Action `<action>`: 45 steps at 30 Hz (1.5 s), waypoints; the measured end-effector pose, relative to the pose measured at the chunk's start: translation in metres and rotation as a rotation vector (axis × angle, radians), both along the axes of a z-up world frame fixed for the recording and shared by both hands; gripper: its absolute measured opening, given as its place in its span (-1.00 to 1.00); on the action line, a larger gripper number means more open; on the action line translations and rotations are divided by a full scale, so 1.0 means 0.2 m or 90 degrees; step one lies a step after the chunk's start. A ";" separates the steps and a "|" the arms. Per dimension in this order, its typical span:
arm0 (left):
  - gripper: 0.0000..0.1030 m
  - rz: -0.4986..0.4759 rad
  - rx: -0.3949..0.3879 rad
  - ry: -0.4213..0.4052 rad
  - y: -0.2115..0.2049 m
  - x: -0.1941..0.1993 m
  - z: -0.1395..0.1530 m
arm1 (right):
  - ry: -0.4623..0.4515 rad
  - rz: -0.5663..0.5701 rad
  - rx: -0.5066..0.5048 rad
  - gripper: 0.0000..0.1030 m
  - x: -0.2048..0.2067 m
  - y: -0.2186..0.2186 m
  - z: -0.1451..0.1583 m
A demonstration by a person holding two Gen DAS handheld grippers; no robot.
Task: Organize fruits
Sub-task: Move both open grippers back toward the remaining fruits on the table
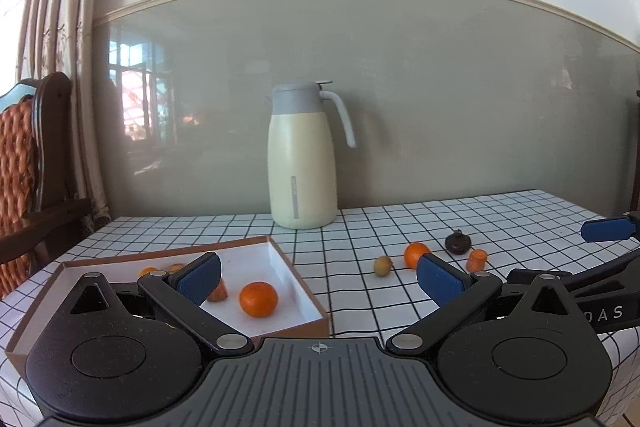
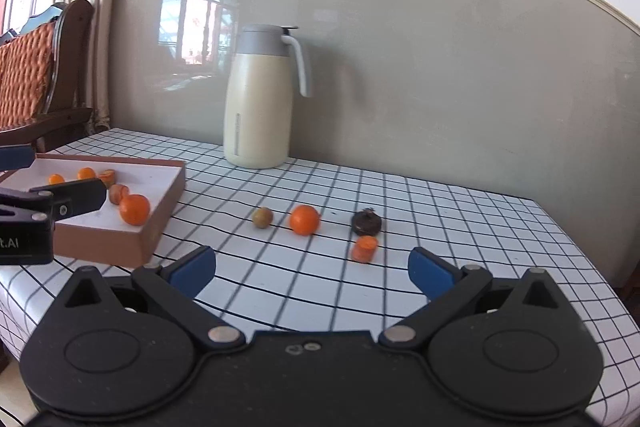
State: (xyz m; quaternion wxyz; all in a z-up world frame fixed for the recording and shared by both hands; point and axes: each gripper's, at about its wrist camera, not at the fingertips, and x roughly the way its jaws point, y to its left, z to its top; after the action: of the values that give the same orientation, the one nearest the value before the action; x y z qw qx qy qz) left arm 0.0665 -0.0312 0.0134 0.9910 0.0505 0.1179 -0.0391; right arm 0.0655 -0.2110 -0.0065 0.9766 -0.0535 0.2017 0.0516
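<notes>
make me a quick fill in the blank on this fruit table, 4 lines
1. The number of pieces lying loose on the tablecloth, outside the box, is ____.
2. The jug stands at the back of the table, against the ____.
3. Both the left gripper and the right gripper have their jaws ____ and hold nothing.
4. Of the loose pieces, the one nearest the box is the ____ fruit.

Missing words: four; wall; open; greenish

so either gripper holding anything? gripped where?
Nothing held. Left gripper and right gripper are both open and empty; loose fruit lies on the table.
</notes>
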 end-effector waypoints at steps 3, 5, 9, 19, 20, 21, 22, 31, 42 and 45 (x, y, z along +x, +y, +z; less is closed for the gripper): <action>1.00 -0.010 0.003 0.002 -0.04 0.01 -0.01 | 0.002 -0.012 0.001 0.88 -0.01 -0.05 -0.01; 1.00 -0.016 -0.001 0.007 -0.07 0.01 -0.01 | 0.003 -0.019 0.001 0.88 -0.02 -0.08 -0.01; 1.00 -0.022 -0.013 0.017 -0.11 0.03 -0.02 | 0.006 -0.031 0.001 0.88 -0.03 -0.12 -0.02; 1.00 -0.043 0.008 0.039 -0.25 0.09 -0.07 | 0.021 -0.050 0.009 0.88 -0.01 -0.23 -0.05; 1.00 -0.042 0.011 0.039 -0.26 0.09 -0.08 | 0.020 -0.053 0.012 0.88 -0.01 -0.24 -0.05; 1.00 -0.043 0.013 0.039 -0.27 0.10 -0.08 | 0.020 -0.057 0.015 0.88 -0.01 -0.26 -0.05; 1.00 -0.043 0.014 0.038 -0.27 0.11 -0.08 | 0.021 -0.061 0.018 0.88 0.00 -0.27 -0.05; 1.00 -0.055 0.022 0.045 -0.35 0.20 -0.12 | 0.014 -0.049 0.044 0.66 0.07 -0.30 -0.07; 0.99 -0.038 0.011 0.051 -0.38 0.35 -0.15 | 0.029 -0.051 0.069 0.27 0.21 -0.30 -0.10; 0.99 -0.033 0.008 0.053 -0.37 0.40 -0.16 | 0.024 -0.051 0.056 0.27 0.26 -0.29 -0.11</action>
State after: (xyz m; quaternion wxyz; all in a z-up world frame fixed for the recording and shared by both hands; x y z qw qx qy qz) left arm 0.1469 -0.1059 -0.0177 0.9835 0.0580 0.1581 -0.0659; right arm 0.1182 -0.2686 -0.0292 0.9753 -0.0016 0.2195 0.0226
